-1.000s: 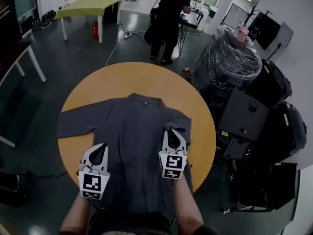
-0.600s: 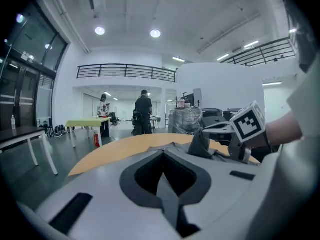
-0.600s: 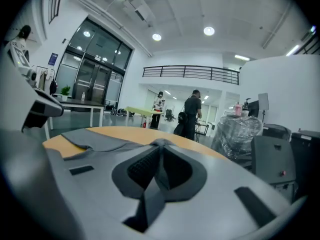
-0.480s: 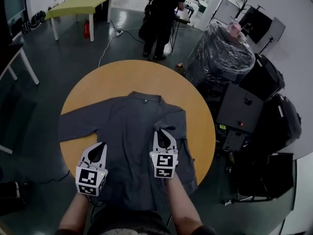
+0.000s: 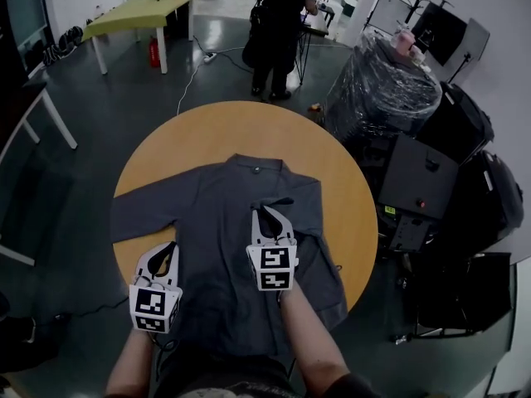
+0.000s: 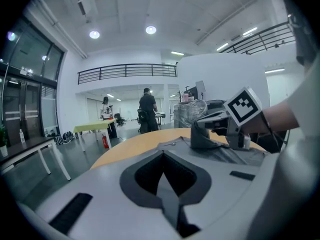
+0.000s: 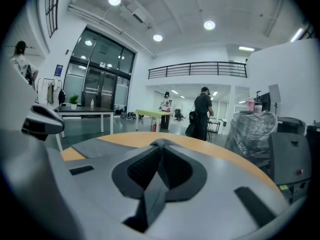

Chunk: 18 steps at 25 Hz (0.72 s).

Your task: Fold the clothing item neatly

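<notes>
A grey shirt [image 5: 211,222] lies collar away from me on the round wooden table [image 5: 232,127], its left sleeve [image 5: 137,214] stretched out flat. My right gripper [image 5: 270,212] is shut on the shirt's right side and holds that cloth bunched over the shirt's middle. The left gripper view shows the cloth hanging from the right gripper [image 6: 202,129]. My left gripper [image 5: 168,249] hovers over the shirt's lower left part, jaws shut with nothing visible between them. The hem hangs off the near table edge, hidden by my arms.
Right of the table stand a plastic-wrapped bundle [image 5: 386,81] and black cases [image 5: 423,181]. A person in black [image 5: 282,23] stands beyond the table by a desk. A green table [image 5: 141,11] and a red extinguisher [image 5: 153,52] are at the far left.
My right gripper has carried the shirt's right side leftward from the edge toward the middle. The left gripper has drifted only a little.
</notes>
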Each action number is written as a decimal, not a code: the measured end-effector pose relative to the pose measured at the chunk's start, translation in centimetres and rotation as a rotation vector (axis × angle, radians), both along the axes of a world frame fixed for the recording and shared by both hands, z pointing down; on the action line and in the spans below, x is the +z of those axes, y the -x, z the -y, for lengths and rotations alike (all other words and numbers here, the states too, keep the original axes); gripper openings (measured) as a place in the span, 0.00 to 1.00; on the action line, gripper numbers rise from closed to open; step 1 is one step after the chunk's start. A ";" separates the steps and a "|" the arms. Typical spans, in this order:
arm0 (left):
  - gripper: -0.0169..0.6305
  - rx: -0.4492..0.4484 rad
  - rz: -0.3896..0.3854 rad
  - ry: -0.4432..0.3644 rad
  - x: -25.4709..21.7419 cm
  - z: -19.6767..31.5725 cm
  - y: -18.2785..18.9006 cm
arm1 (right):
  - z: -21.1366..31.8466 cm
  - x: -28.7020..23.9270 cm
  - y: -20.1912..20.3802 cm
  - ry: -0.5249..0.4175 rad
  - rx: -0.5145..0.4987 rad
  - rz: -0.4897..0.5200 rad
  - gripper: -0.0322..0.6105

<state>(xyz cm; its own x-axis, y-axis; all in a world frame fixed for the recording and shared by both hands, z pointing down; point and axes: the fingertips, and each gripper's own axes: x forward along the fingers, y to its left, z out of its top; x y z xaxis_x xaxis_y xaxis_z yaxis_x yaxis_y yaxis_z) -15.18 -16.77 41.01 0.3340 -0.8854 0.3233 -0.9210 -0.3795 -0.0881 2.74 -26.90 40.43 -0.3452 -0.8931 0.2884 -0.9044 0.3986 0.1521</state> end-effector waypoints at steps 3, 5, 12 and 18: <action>0.04 0.022 -0.016 0.014 0.8 0.1 1.0 | 0.0 2.1 2.8 0.050 -0.054 -0.088 0.08; 0.04 0.042 -0.037 0.032 1.4 0.1 1.8 | -0.3 4.1 4.5 0.094 -0.073 -0.152 0.08; 0.04 0.103 -0.056 0.079 3.8 1.2 5.3 | -1.1 10.8 8.3 0.208 -0.061 -0.341 0.08; 0.04 0.146 -0.056 0.092 4.4 2.3 6.9 | -2.8 13.9 11.0 0.283 -0.129 -0.361 0.08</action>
